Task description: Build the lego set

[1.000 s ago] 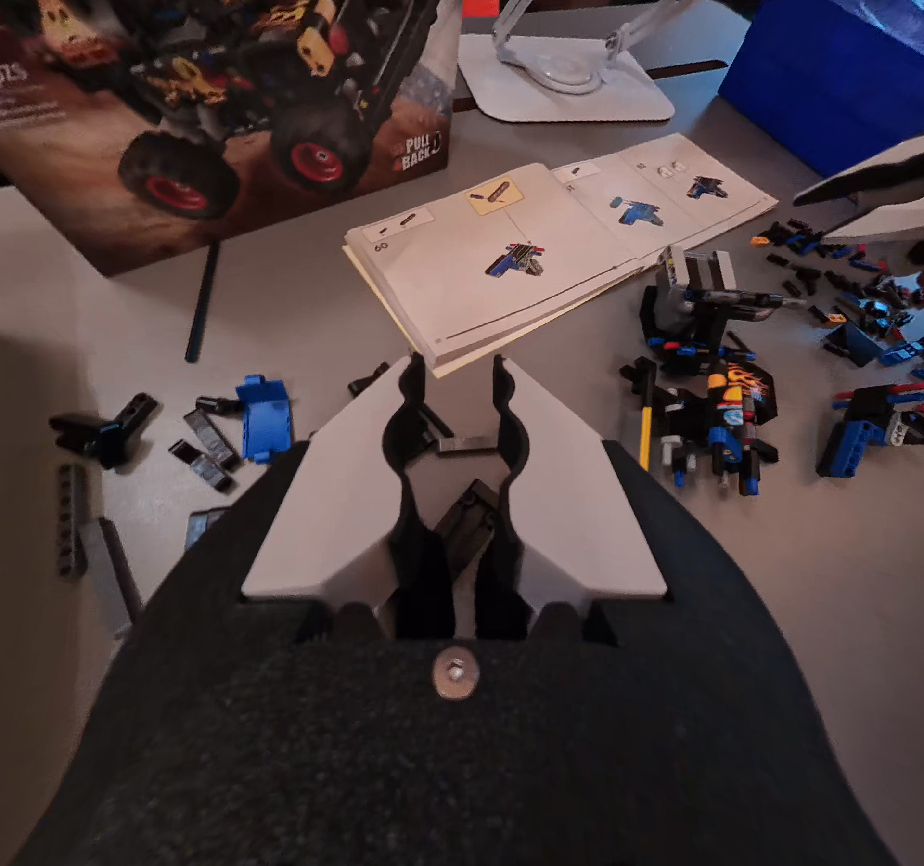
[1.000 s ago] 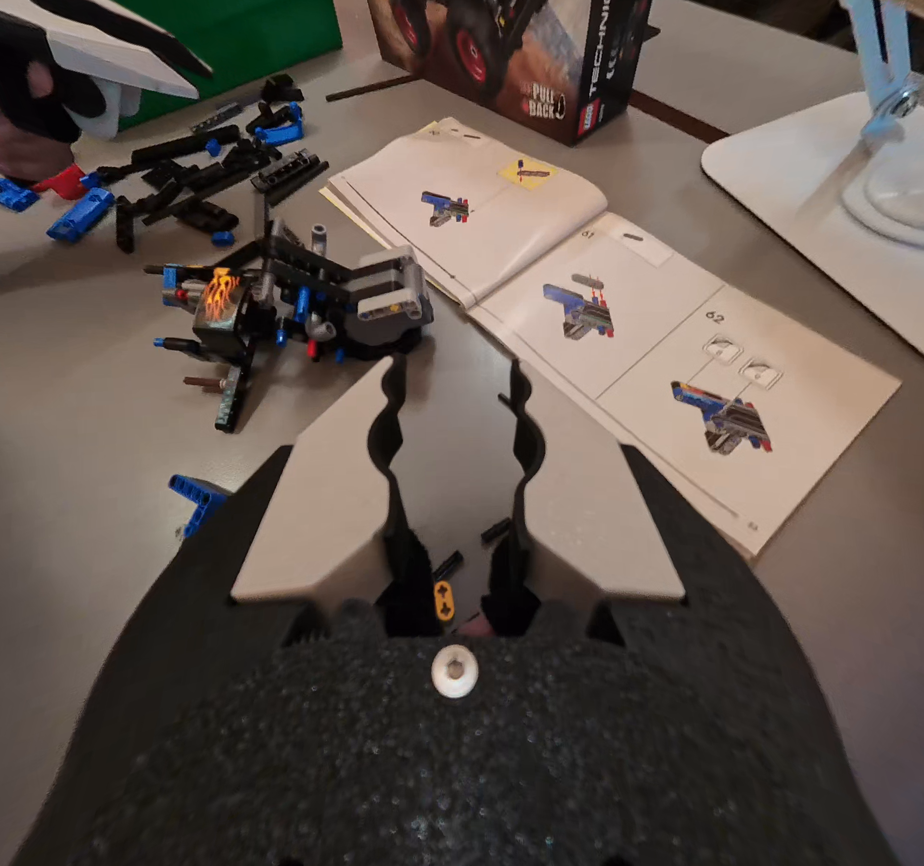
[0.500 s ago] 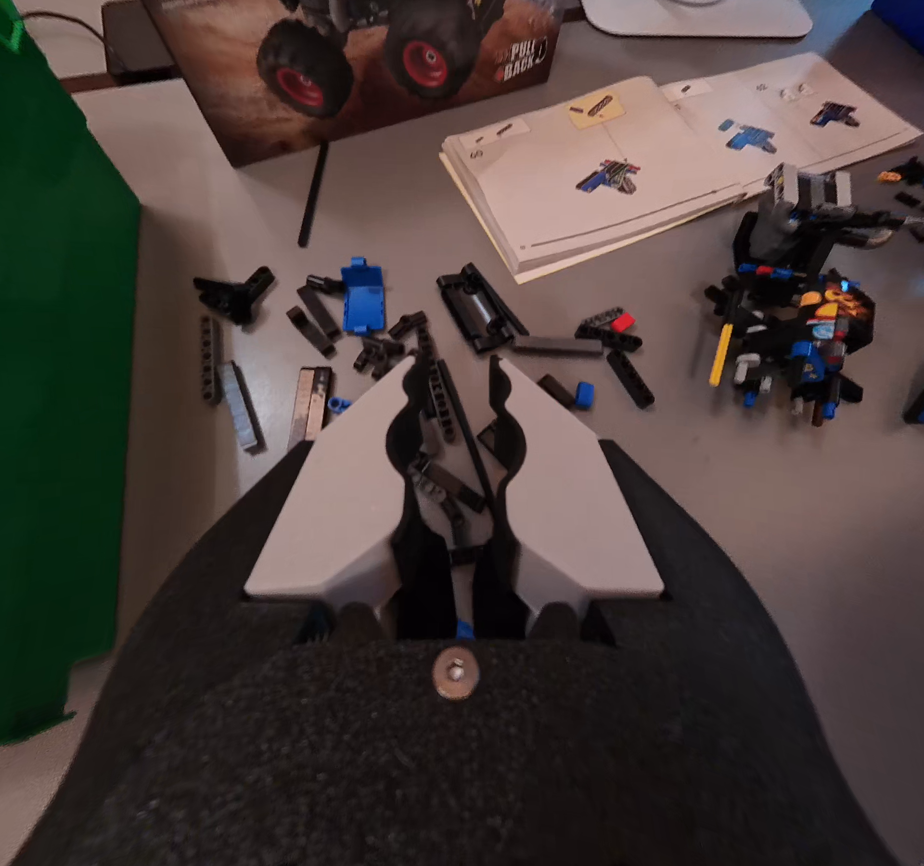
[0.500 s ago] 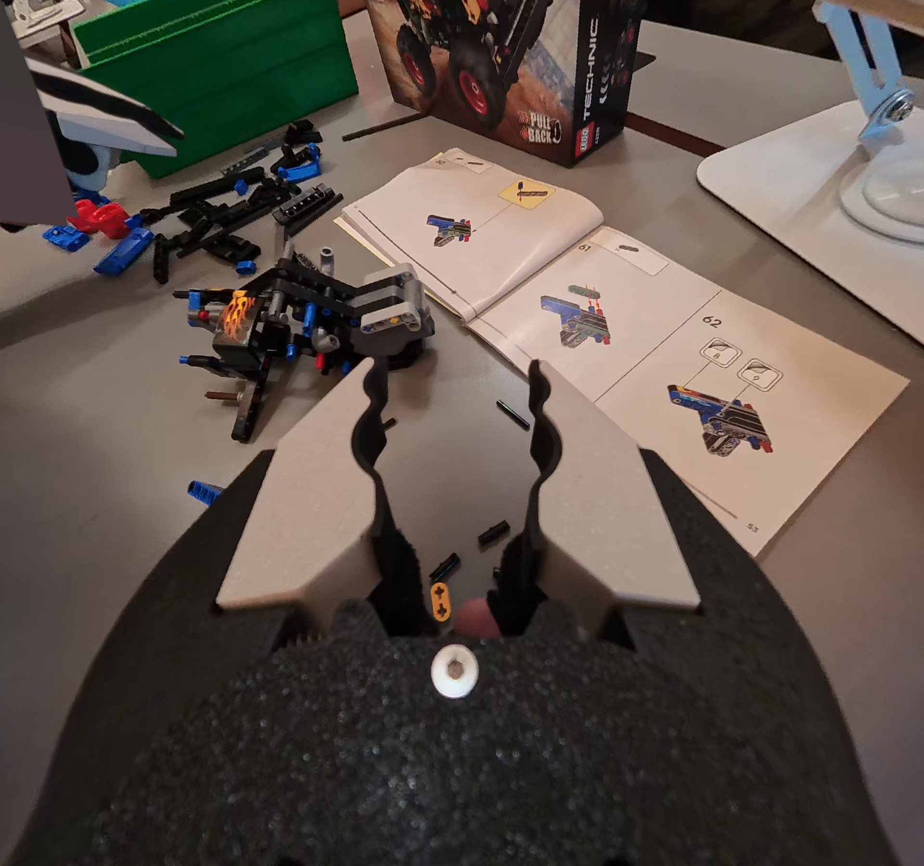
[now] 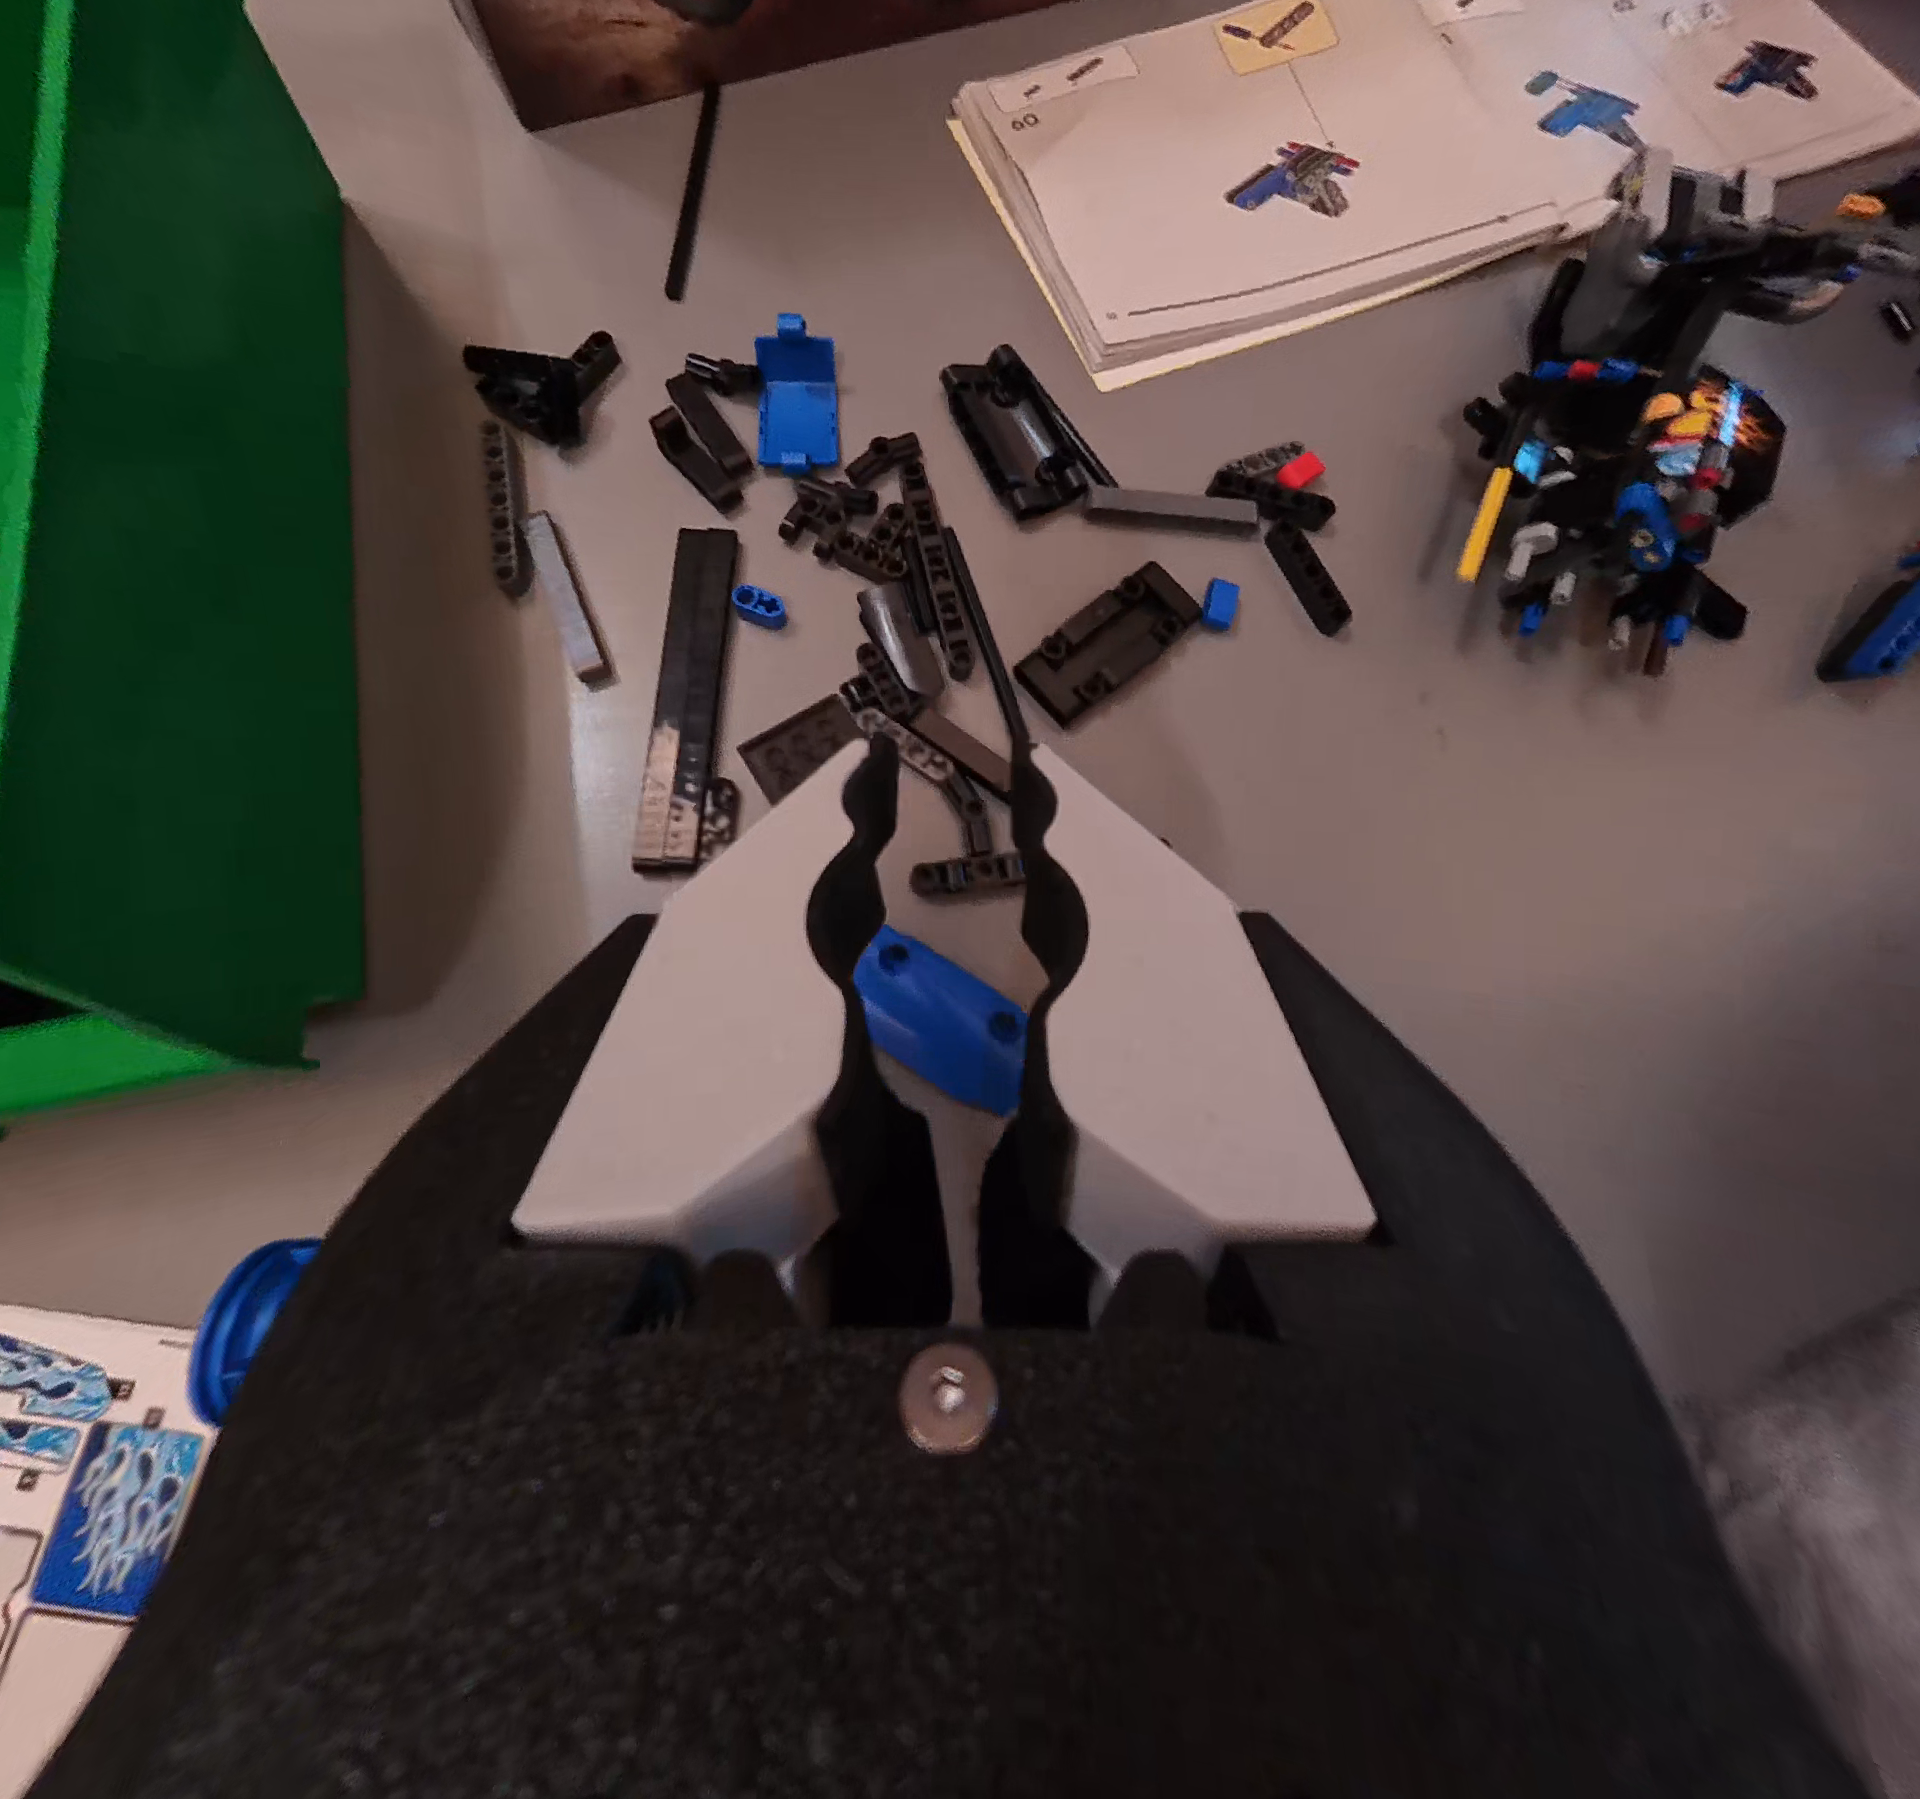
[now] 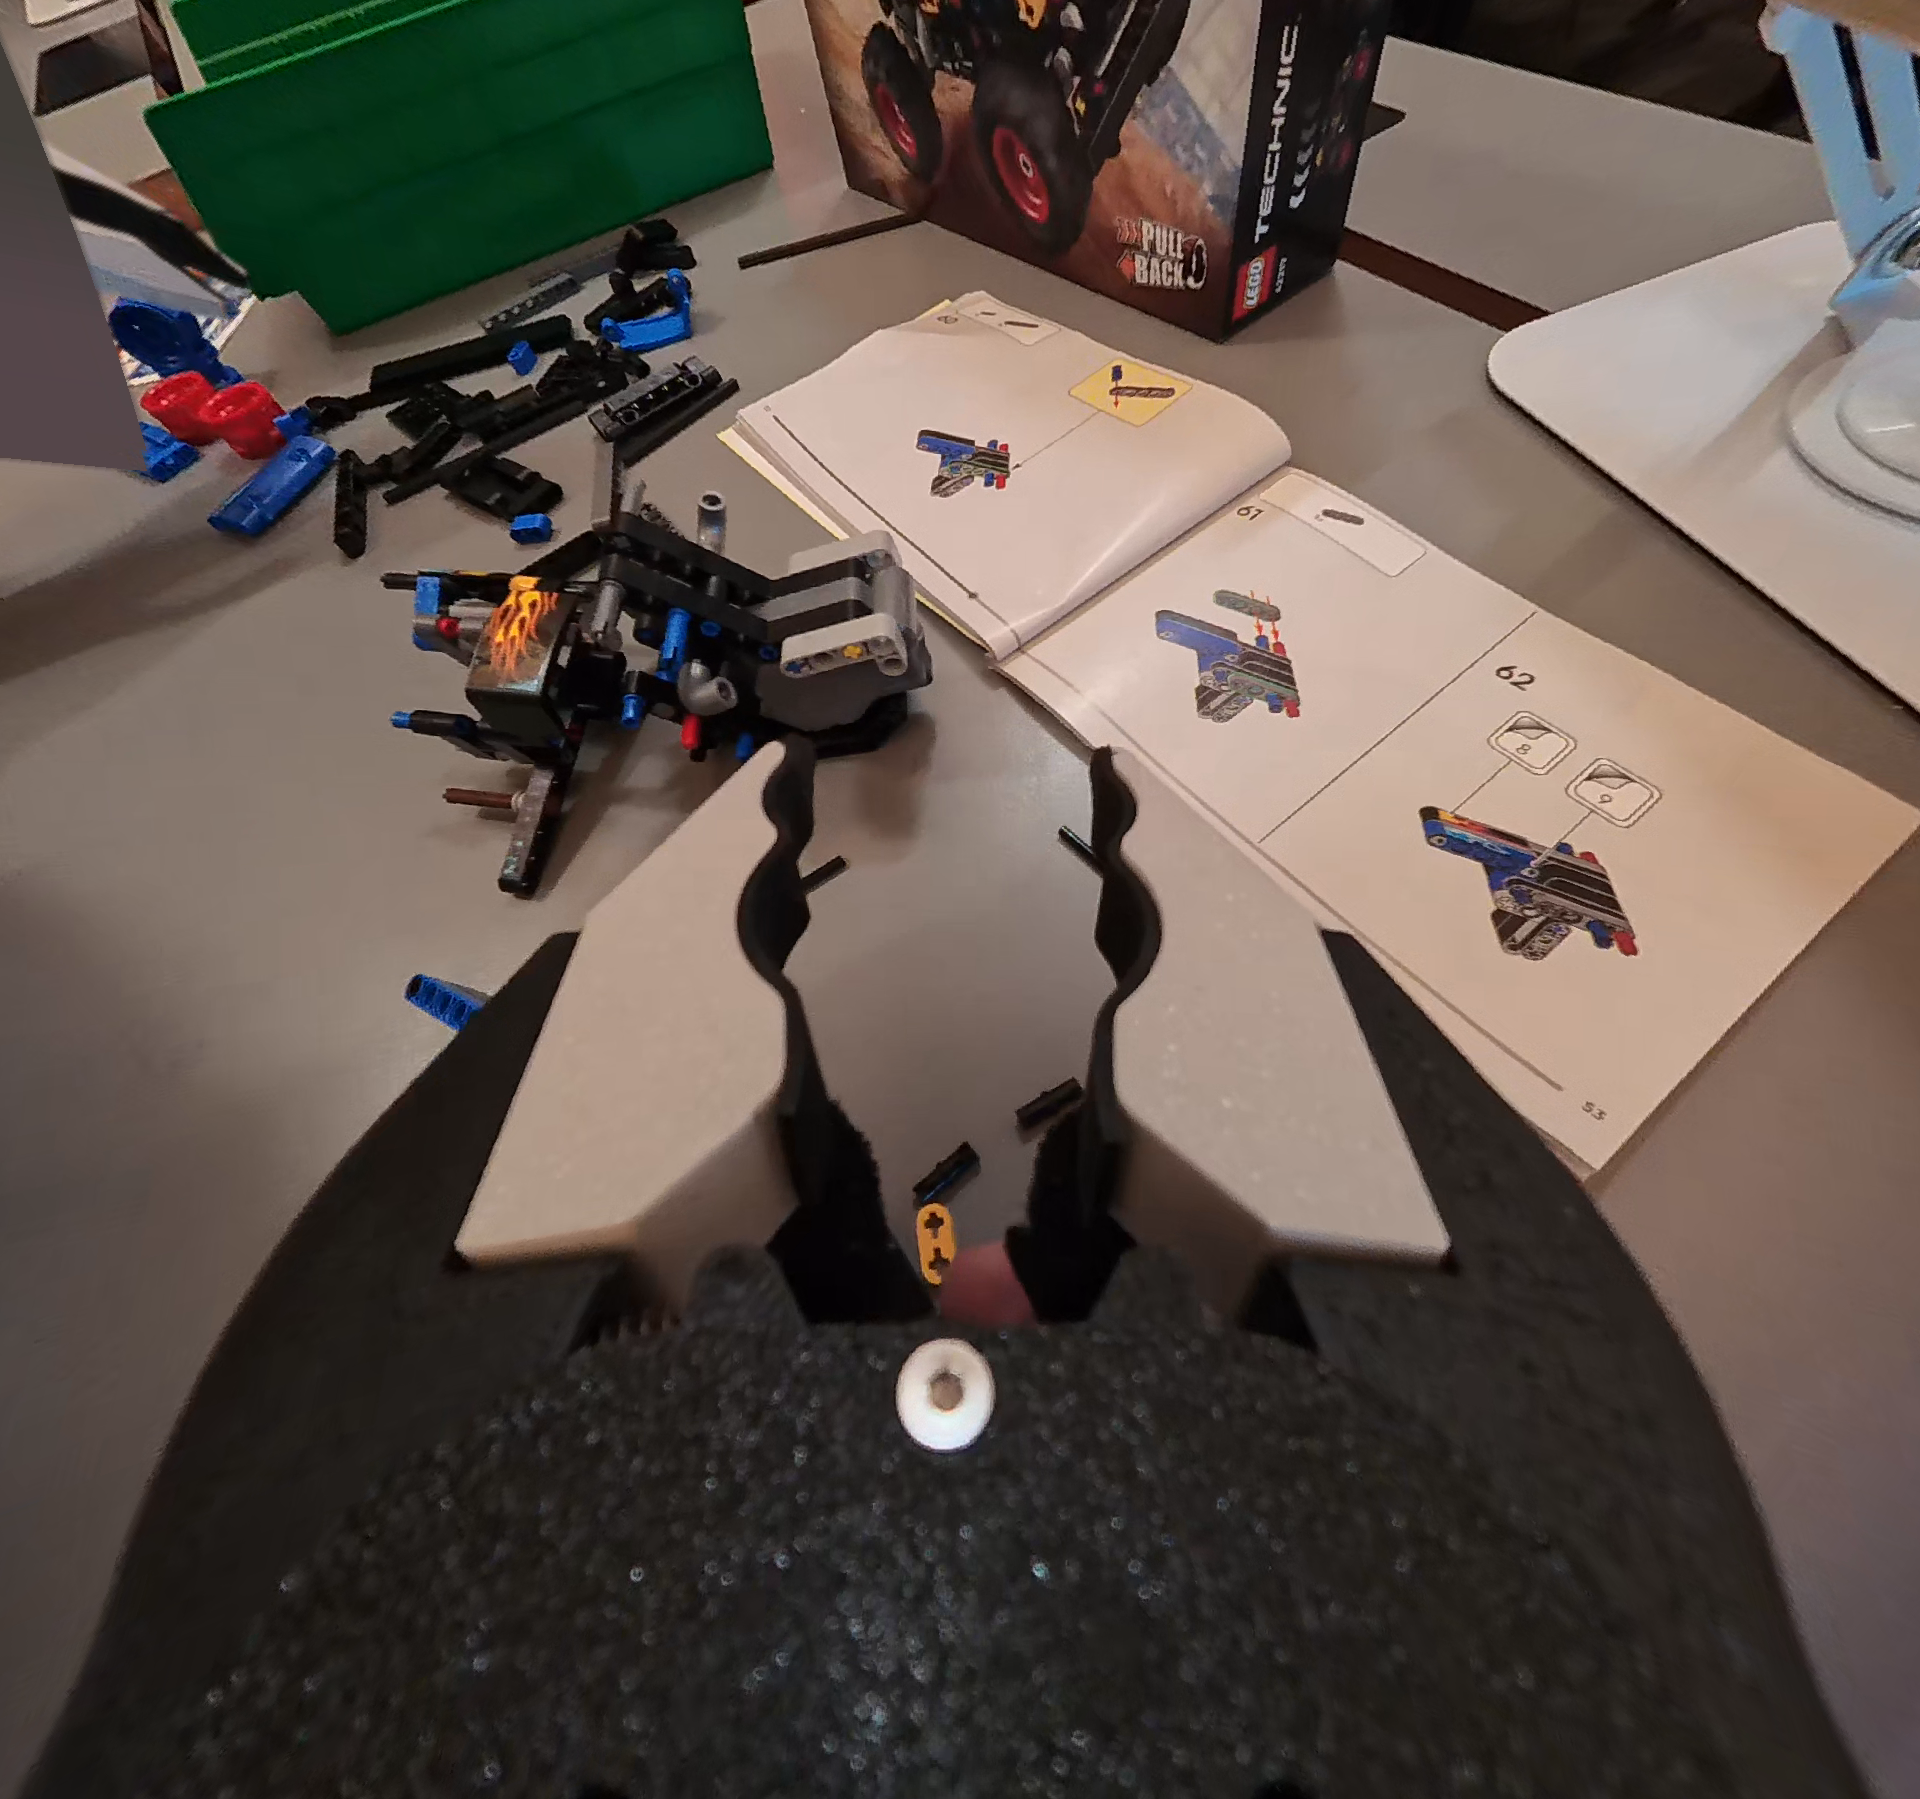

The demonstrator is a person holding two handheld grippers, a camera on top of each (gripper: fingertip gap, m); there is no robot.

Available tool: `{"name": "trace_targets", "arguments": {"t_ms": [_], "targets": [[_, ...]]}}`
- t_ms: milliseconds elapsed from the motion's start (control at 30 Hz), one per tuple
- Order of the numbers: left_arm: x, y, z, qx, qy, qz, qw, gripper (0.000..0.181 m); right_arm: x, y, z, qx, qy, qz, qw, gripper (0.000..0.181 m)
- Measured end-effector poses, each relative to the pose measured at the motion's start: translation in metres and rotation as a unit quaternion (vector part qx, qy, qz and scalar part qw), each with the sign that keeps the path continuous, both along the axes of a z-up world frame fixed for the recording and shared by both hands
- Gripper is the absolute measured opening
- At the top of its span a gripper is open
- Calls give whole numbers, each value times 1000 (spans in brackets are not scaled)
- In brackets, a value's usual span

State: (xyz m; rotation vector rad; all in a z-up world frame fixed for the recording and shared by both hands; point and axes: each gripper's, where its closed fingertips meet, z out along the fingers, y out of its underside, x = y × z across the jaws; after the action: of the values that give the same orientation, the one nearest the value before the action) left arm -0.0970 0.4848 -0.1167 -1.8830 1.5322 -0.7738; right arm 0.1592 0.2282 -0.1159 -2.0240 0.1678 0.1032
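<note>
My left gripper (image 5: 951, 773) hangs low over a pile of loose black and blue pieces (image 5: 914, 586), its jaws a narrow gap apart. A blue curved piece (image 5: 940, 1022) lies on the table in that gap; I cannot see the jaws touching it. My right gripper (image 6: 945, 773) is open wide and empty, just in front of the partly built black and blue model (image 6: 665, 648). The model also shows in the left wrist view (image 5: 1621, 492), at the right. The open instruction booklet (image 6: 1143, 586) lies right of the model.
A green bin (image 5: 156, 502) stands at the left and the set's box (image 6: 1091, 87) at the back. Small black pins (image 6: 1047, 1103) and a yellow piece (image 6: 935, 1240) lie between my right fingers. A sticker sheet (image 5: 94, 1510) and a blue wheel rim (image 5: 239, 1334) lie near left. A white stand base (image 6: 1714, 399) sits at the right. My right fingertips sit around 35 centimeters from my left ones. From my left tips it is roughly 7 centimeters to the blue curved piece (image 5: 940, 1022); from my right, 40 centimeters.
My left gripper has swung left and pulled back from the booklet to over the loose pile, and the blue piece now shows between its jaws. My right gripper has opened wider and drawn back slightly.
</note>
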Motion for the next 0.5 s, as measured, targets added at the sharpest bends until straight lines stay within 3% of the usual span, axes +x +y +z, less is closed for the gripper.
{"name": "trace_targets", "arguments": {"t_ms": [200,500], "targets": [[-13,-19,2,0,0,-43,999,19,-2,-1,2,0,-10,1,1000,52],[-41,-10,-6,35,36,-12,999,19,-7,1,0,-5,-14,9,1000,51]]}}
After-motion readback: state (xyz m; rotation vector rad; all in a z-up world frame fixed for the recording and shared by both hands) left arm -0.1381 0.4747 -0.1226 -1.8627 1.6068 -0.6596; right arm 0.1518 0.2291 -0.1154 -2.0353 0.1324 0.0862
